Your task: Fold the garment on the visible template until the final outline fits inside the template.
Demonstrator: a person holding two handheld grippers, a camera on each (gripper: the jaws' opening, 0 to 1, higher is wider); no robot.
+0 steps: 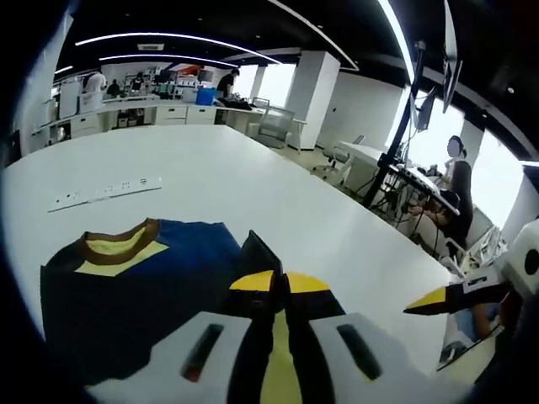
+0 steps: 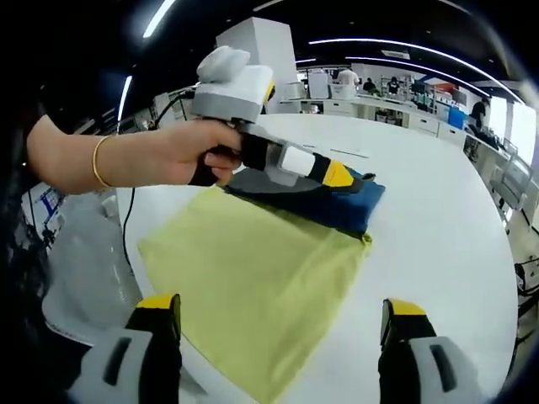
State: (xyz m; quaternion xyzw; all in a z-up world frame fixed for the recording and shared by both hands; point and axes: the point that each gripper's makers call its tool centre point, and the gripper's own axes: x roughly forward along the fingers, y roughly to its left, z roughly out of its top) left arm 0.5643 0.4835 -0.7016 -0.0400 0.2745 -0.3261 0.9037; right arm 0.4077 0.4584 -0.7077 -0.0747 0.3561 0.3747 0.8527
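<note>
In the left gripper view, the left gripper [image 1: 271,282] had its yellow-tipped jaws drawn together, with a dark flap of the garment [image 1: 126,290] standing up between the tips; it looked pinched there, though the contact itself was hard to make out. The rest of the navy garment, with its brown and yellow collar, lay flat on the white table [image 1: 253,181] just to the left of and beyond those jaws, and a white power strip [image 1: 105,192] sat farther off behind it. The right gripper [image 2: 282,316] held nothing, its jaws spread wide and hanging above the near part of the yellow template [image 2: 253,278]. Beyond that template's far edge, the person's hand [image 2: 181,151] held the left gripper against the folded garment lying on the template's far side.
</note>
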